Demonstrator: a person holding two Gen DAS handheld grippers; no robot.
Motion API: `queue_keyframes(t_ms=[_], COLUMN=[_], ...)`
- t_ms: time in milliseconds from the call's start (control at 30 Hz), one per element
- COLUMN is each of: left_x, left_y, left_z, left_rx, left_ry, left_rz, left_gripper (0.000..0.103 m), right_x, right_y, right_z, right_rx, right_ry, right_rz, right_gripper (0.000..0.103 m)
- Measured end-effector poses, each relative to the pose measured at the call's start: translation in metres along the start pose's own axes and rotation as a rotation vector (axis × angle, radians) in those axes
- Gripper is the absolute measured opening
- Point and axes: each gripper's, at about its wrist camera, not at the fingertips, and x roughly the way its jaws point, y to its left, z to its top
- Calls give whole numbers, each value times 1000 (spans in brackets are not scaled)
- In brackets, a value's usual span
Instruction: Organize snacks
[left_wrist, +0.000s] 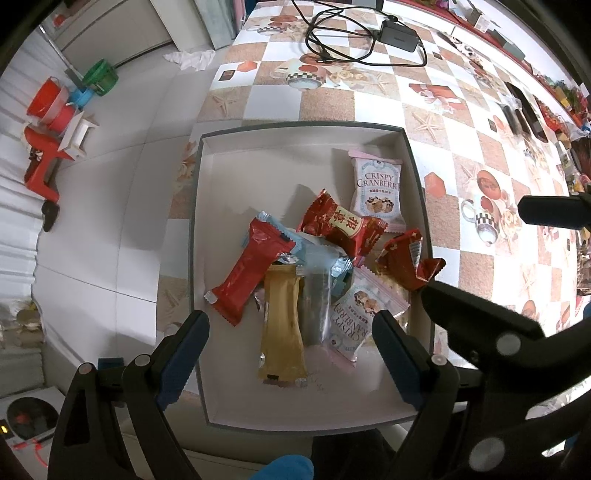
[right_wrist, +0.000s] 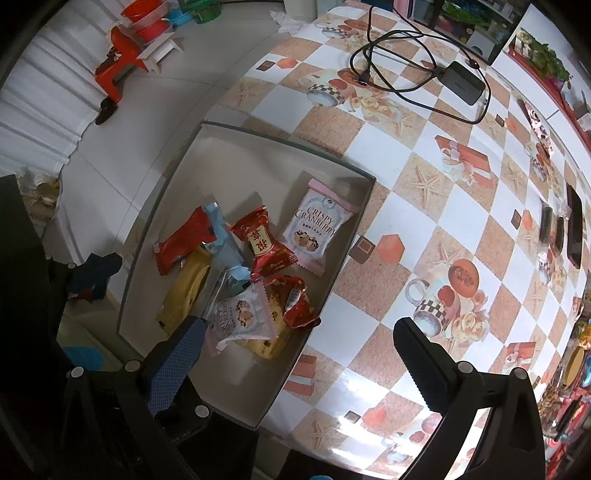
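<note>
Snacks (left_wrist: 295, 258) lie heaped in the box (left_wrist: 207, 369), both grippers, left (left_wrist: 291, 350) and right (right_wrist: 299, 354), hovering agape and empty above it, so gathering looks done; next likely sorting the heap.

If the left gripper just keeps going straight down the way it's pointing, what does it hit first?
Most likely the gold snack packet, which lies between the open left gripper fingers in the white box. The clear wrapper beside it is close too; depth is hard to judge.
</note>
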Motion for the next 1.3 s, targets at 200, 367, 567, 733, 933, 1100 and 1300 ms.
queue_keyframes(t_ms=[200, 367, 567, 733, 933, 1100, 1300], left_x=[-1, -2, -2, -1, -1, -1, 0], left_y=[-1, -1, -1, 0, 0, 0, 1], left_z=[-1, -1, -1, 0, 1, 1, 0], left_rx=[-3, -2, -7, -11, -12, -8, -20], left_ry=[-2, -3, -5, 2, 3, 3, -2], left_rz=[-1, -2, 6, 1, 0, 1, -20], left_gripper=[92, 92, 92, 92, 92, 92, 92], right_x=[-1, -2, -2, -2, -1, -1, -1], right_y=[0, 0, 1, 1, 2, 2, 2], right_z=[-1, 0, 1, 1, 3, 2, 3], right_rx=[-7, -10, -11, -7, -14, -13, -18], right_ry=[-1, -1, -1, 0, 3, 4, 4], right_rz=[-3, -4, -4, -5, -3, -3, 2], right_gripper=[103, 103, 103, 103, 103, 103, 103])
